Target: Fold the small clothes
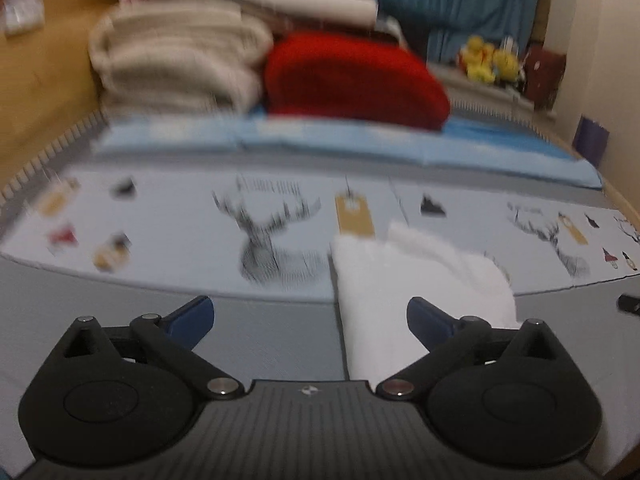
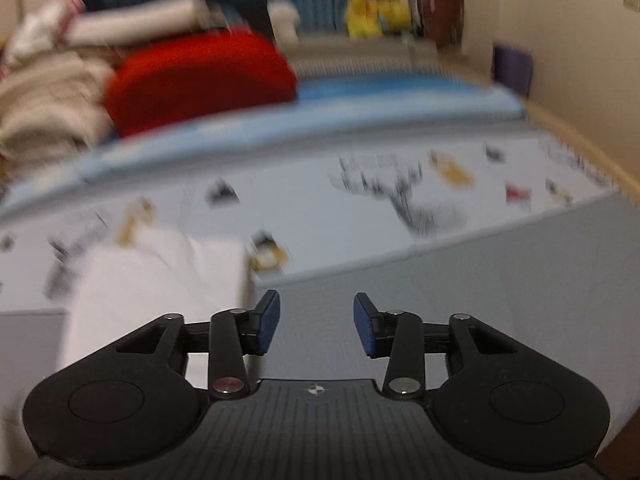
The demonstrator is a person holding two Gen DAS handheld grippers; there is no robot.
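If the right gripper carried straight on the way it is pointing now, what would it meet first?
Probably the bare grey surface ahead of the open right gripper, then the printed sheet beyond. The white cloth lies off to its left. Blur makes depth uncertain.

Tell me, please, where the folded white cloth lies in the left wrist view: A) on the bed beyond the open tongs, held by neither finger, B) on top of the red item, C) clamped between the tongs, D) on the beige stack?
A: the white cloth lies flat on the bed past the left tongs, whose jaws stand wide apart and empty.
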